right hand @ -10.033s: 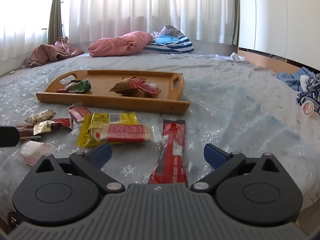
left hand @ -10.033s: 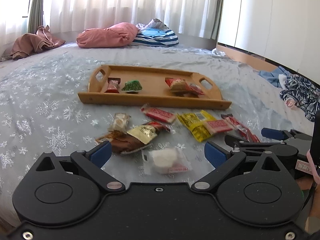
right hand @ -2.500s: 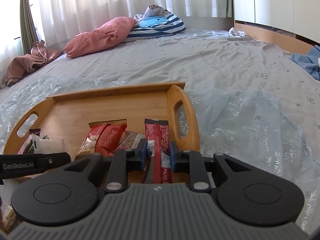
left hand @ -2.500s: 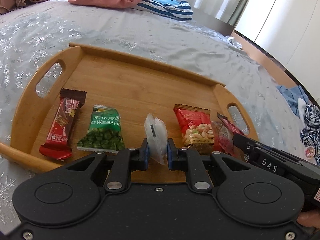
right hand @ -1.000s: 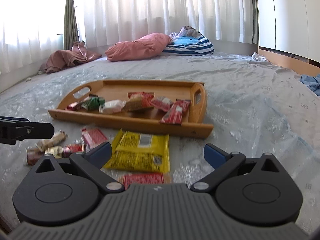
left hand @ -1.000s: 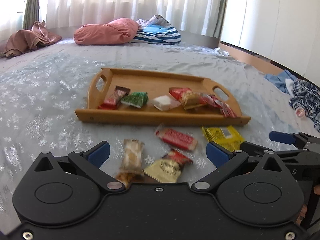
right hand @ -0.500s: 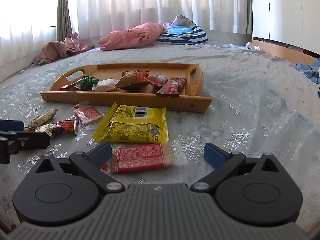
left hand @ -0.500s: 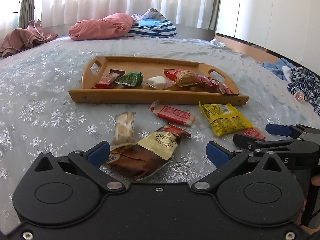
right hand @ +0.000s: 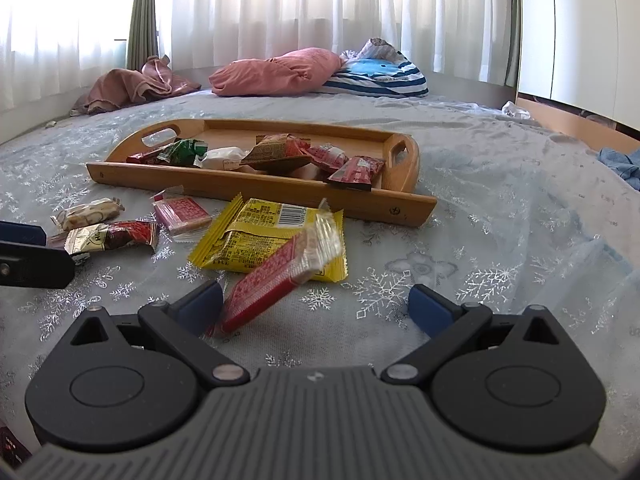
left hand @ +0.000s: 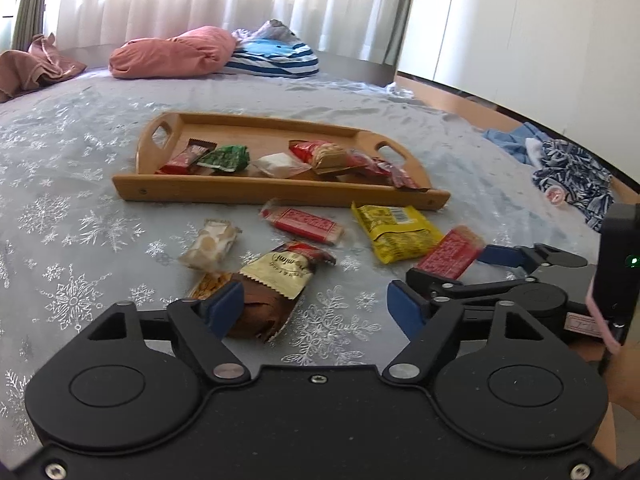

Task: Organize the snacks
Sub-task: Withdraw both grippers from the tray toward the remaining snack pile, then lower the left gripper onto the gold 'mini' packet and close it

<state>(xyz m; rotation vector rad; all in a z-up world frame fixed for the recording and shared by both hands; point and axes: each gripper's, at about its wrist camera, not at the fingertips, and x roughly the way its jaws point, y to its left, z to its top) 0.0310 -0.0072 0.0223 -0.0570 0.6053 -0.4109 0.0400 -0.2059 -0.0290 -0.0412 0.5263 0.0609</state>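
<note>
Closing left gripper [left hand: 316,310] jaws around gold-brown wrapper [left hand: 276,280] on bed [left hand: 80,240], pads not yet pressing. Right gripper [right hand: 316,306] jaws wide, red wafer pack [right hand: 276,276] tilted against left pad, unheld. Tray [left hand: 276,194] at 12 o'clock. Advice: pinch wrapper mid-body, avoid neighbouring nougat bar [left hand: 210,244] at 11.

Both pictures are lit brightly by daylight that is let in through the white curtains [right hand: 320,12] at the far side. The top left of the right wrist view is washed out by glare. Soft shadows are cast near the wooden tray [left hand: 276,194]. Straight lines are bent at the edges, and the corners are darkened. A little blur is seen on the red wafer pack [right hand: 272,276].
</note>
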